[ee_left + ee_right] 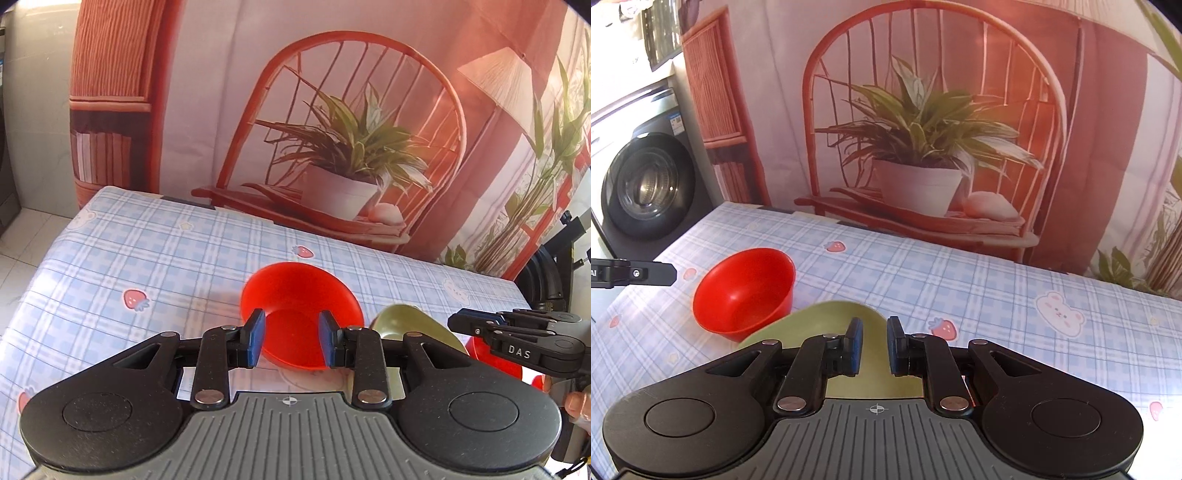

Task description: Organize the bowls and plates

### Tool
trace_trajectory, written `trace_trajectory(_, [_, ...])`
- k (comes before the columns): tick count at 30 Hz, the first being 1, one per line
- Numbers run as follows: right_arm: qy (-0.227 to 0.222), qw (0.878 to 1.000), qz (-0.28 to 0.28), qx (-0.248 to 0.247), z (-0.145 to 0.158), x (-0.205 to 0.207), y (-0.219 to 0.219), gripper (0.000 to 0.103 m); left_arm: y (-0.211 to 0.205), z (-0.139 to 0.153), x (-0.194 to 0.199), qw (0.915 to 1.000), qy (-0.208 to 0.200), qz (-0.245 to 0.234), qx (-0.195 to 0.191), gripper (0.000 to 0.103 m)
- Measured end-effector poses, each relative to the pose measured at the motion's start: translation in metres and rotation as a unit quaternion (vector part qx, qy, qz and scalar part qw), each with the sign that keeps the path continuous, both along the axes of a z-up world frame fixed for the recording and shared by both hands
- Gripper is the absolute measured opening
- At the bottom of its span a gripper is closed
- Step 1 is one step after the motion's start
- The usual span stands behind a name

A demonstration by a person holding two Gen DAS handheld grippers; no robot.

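Observation:
A red bowl stands on the checked tablecloth, and in the left wrist view it shows just beyond and between the fingers of my left gripper. That gripper is open and its pads do not touch the bowl. In the right wrist view the red bowl lies left of centre, with the left gripper apart from it at the left edge. A green plate lies under my right gripper, whose jaws stand narrowly open with nothing pressed between them. The green plate partly covers another red dish.
The table wears a blue checked cloth with strawberry and bear prints. Behind its far edge hangs a printed backdrop of a chair and a potted plant. A washing machine stands off the table's left. A person's fingers hold the right gripper.

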State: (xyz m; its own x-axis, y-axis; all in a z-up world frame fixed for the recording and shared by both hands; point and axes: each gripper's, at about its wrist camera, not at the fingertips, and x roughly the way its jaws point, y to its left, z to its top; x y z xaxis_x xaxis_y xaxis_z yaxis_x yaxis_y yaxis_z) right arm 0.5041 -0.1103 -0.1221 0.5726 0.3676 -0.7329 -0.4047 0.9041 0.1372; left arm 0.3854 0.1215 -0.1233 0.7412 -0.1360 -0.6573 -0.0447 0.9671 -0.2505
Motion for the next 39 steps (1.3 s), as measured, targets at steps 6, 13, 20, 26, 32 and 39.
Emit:
trace_trajectory(6, [0.023,0.999,0.026,0.023,-0.010,0.023,0.043,0.014,0.015,-0.018,0.017,0.9997,0.013,0.019,-0.009,0.037])
trace_trajectory(13, [0.044,0.998,0.050,0.008,-0.024,0.041,0.083,0.015,0.026,-0.048,0.024,0.9985,0.018,0.027,-0.045,0.037])
trace_trajectory(20, [0.079,0.996,0.040,0.012,-0.042,0.051,0.093,0.013,0.027,-0.063,0.030,0.9972,0.015,0.028,-0.067,0.031])
trace_trajectory(26, [0.071,0.997,0.032,0.023,-0.038,0.042,0.093,0.008,0.028,-0.065,0.027,0.9976,0.015,0.027,-0.061,0.012])
trace_trajectory(32, [0.053,0.997,0.012,0.054,-0.019,0.029,0.087,0.008,0.027,-0.042,0.015,0.9986,-0.002,0.026,-0.046,0.012])
trace_trajectory(39, [0.011,0.997,-0.018,0.075,0.009,0.003,0.069,0.009,0.009,-0.007,0.005,0.9996,-0.018,0.007,-0.022,0.012])
